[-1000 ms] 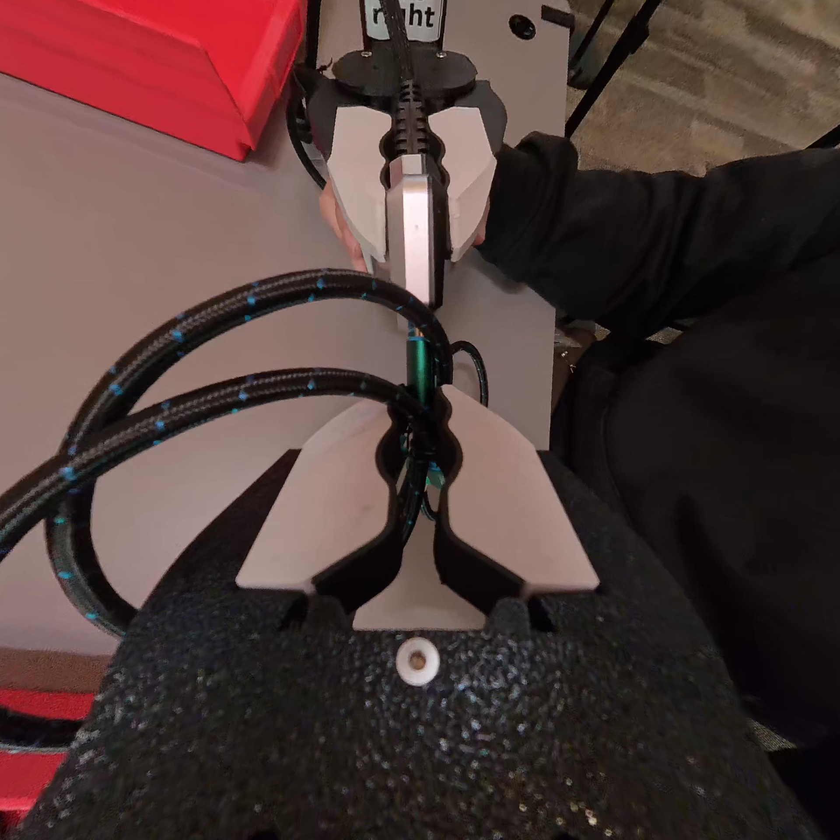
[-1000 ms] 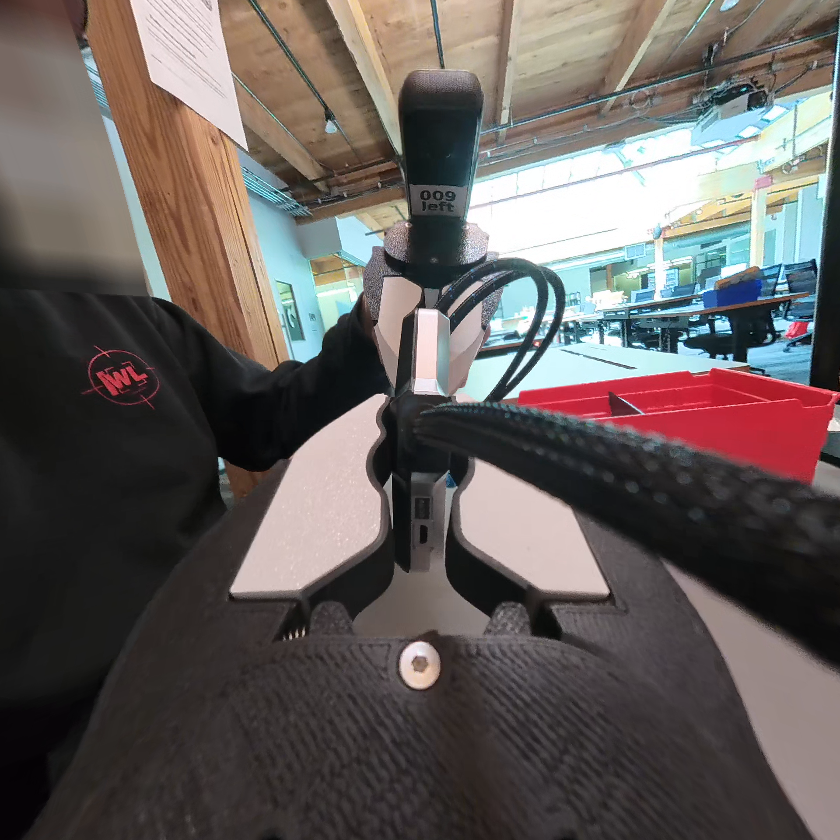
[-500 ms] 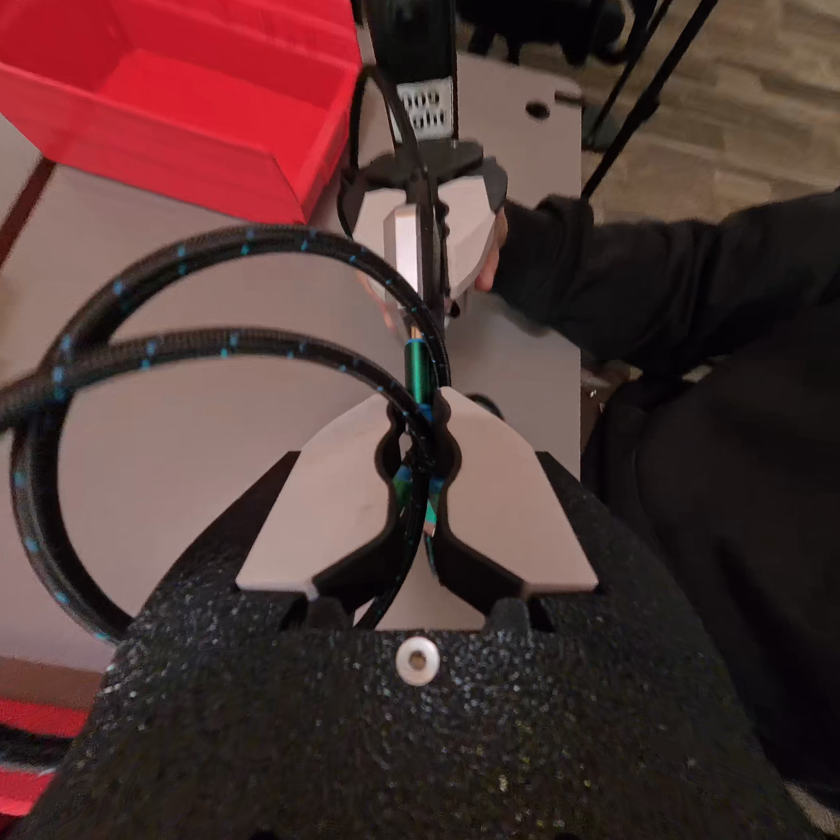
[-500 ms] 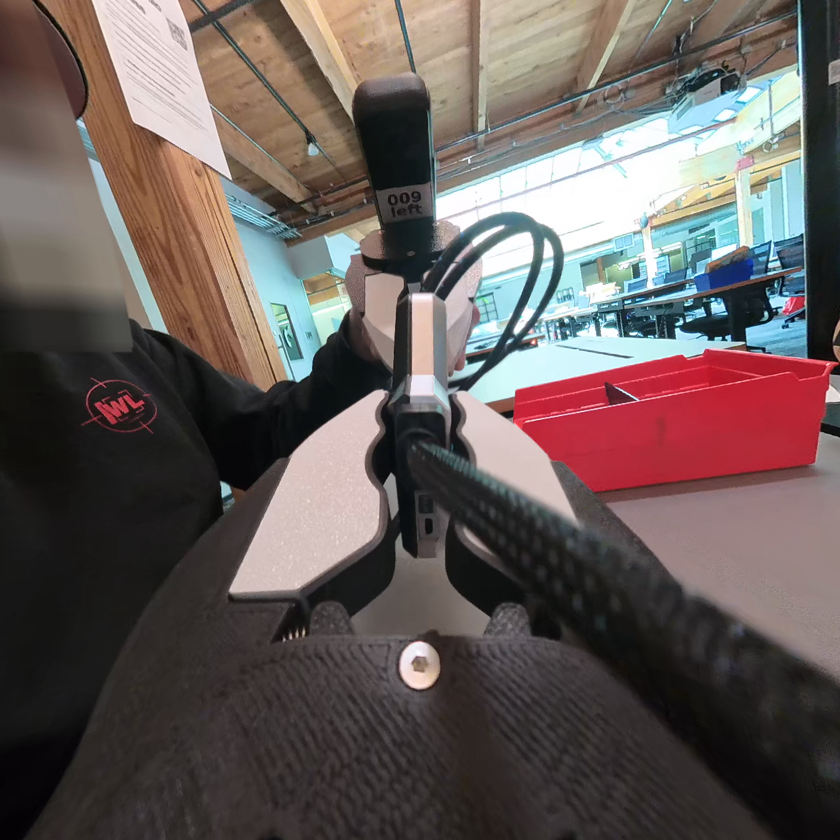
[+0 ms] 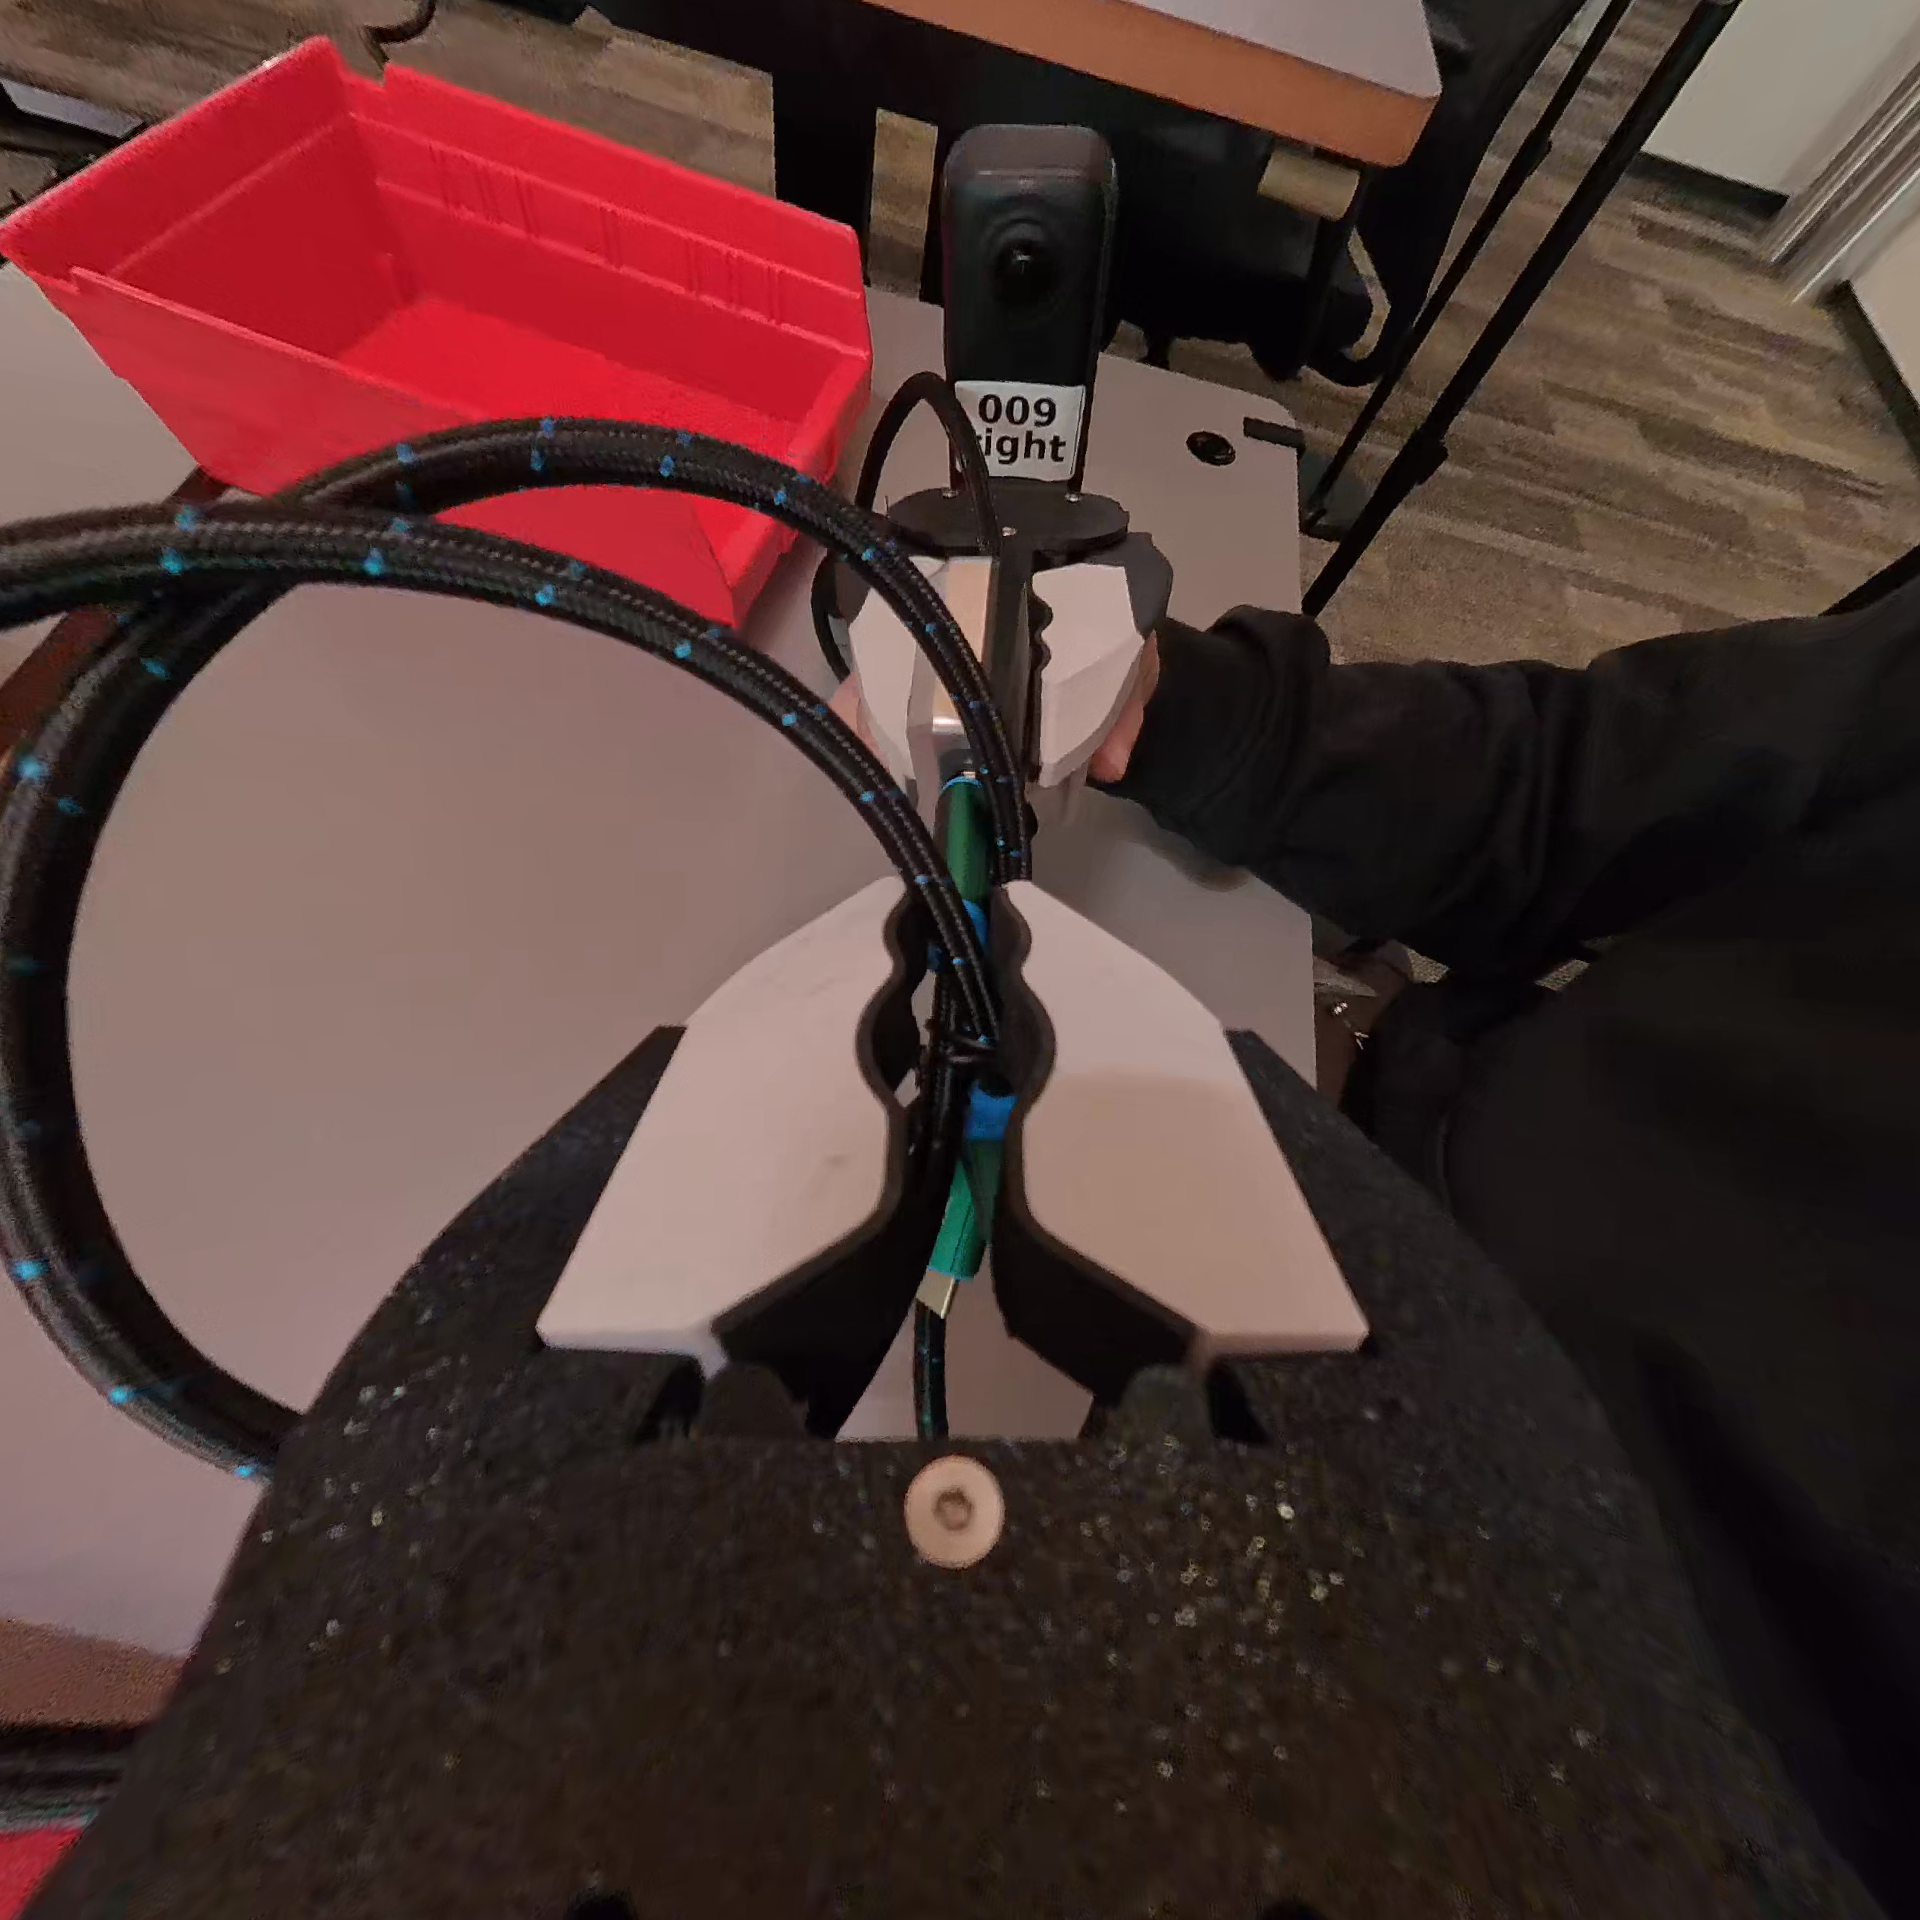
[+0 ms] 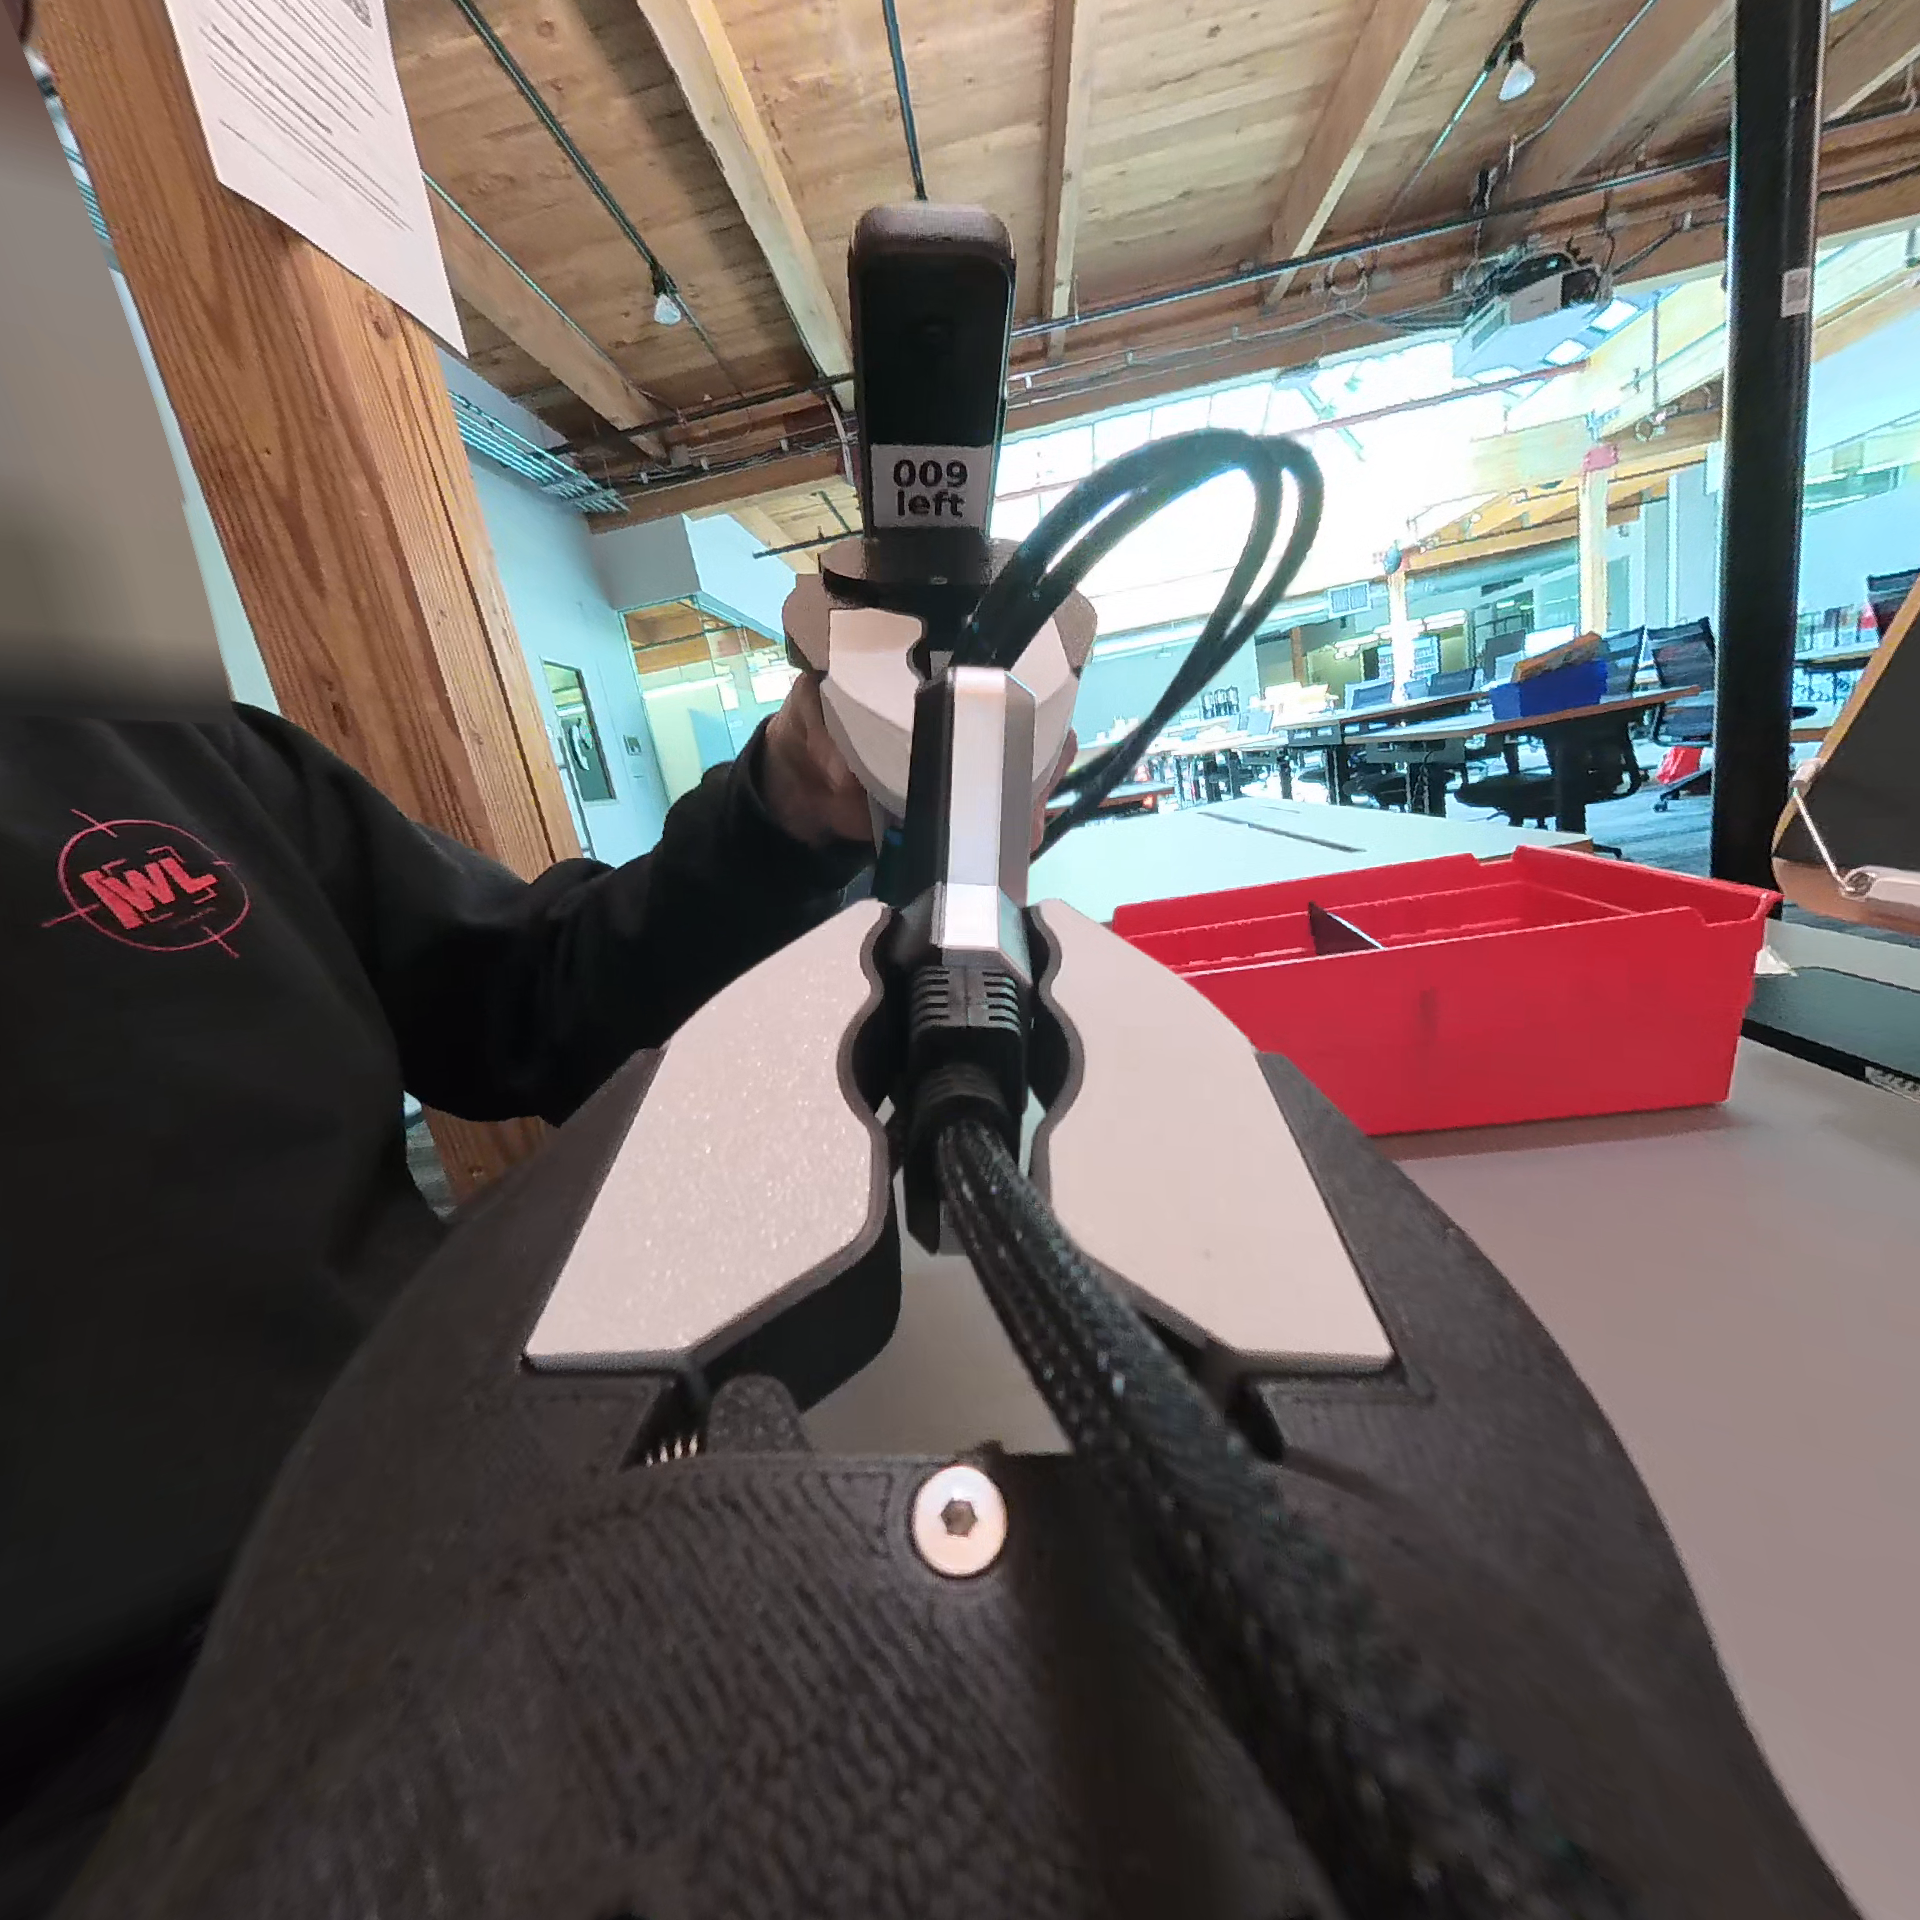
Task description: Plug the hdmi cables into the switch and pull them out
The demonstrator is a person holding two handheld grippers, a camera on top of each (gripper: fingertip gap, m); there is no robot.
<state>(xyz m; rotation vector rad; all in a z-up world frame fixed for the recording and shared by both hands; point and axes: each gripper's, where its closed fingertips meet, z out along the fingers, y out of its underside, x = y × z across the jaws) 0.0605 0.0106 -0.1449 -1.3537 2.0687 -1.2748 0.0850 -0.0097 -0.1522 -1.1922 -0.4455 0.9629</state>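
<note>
In the left wrist view my left gripper (image 5: pixel 956 894) is shut on a looped black braided HDMI cable (image 5: pixel 623 468). One green plug (image 5: pixel 964 842) sticks out past the fingertips and meets the end of the silver switch (image 5: pixel 940 717); I cannot tell if it is seated. A second green plug (image 5: pixel 958 1236) lies between the jaws. My right gripper (image 5: pixel 982 769) faces me, shut on the switch. In the right wrist view my right gripper (image 6: pixel 961 914) clamps the switch (image 6: pixel 977 790), with a black plug (image 6: pixel 961 1003) and its cable (image 6: pixel 1143 1403) in the near end. The left gripper (image 6: pixel 966 800) is just behind.
A red bin (image 5: pixel 312 416) stands at the back of the grey table (image 5: pixel 468 883); it also shows in the right wrist view (image 6: pixel 1455 1029). The person's black sleeve (image 5: pixel 1455 779) is at the right. A wooden post (image 6: pixel 312 520) and a black pole (image 6: pixel 1756 416) stand beyond.
Both views have tilted up, so more of the red bin and room shows. The right gripper has turned the switch, bringing the black plug to face its camera. The cable loop swung left.
</note>
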